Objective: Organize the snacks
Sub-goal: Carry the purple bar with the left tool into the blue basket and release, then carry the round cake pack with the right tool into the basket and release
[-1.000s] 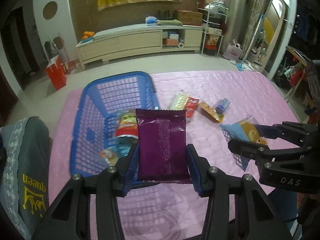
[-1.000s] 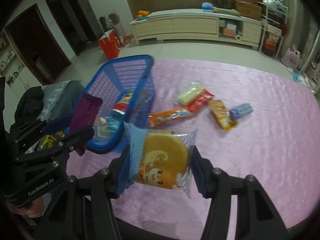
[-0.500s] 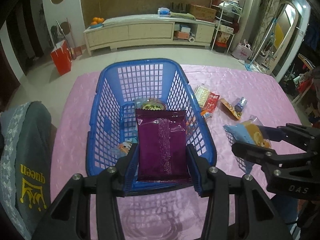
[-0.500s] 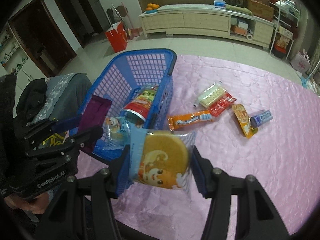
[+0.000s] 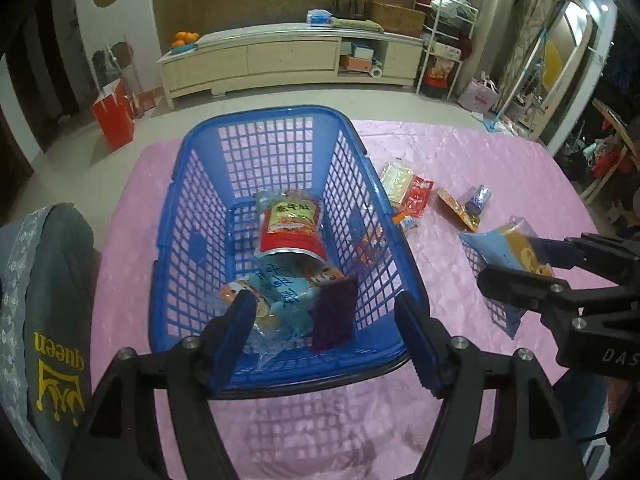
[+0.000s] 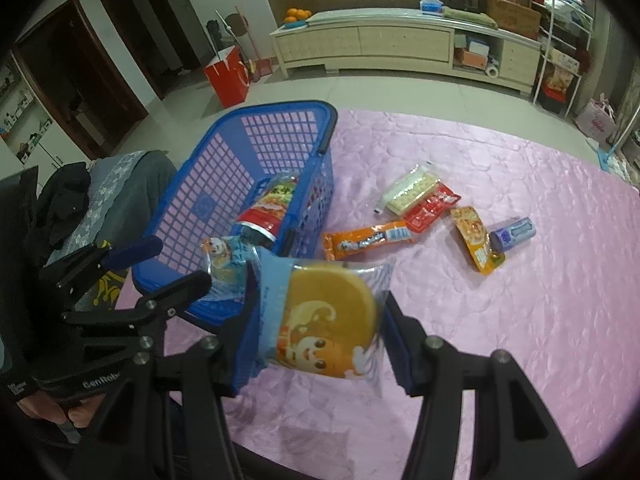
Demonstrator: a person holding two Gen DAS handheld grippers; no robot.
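Observation:
A blue mesh basket (image 5: 280, 114) stands on the pink table, holding a red bag (image 5: 292, 224) and blue cake packets (image 5: 280, 292). A purple packet (image 5: 334, 314) lies loose in the basket's near end. Above it, the jaws of my left gripper (image 5: 324, 297) are opening and no pad touches the packet. To the right of the basket, my right gripper (image 6: 320, 292) is shut on a blue packet with a round orange cake (image 6: 328, 316), held above the cloth. The left gripper (image 6: 164, 268) also shows at the basket's near rim (image 6: 280, 108).
Several snacks lie right of the basket: an orange stick (image 6: 368, 240), a white cracker pack (image 6: 408, 192), a red pack (image 6: 432, 208), an orange pouch (image 6: 474, 240) and a small purple pack (image 6: 514, 234). A grey garment on a chair (image 5: 44, 320) is at the table's left edge.
My left gripper moved over the basket with the purple packet, then its jaws widened and the packet dropped inside. The right gripper kept its hold on the cake packet.

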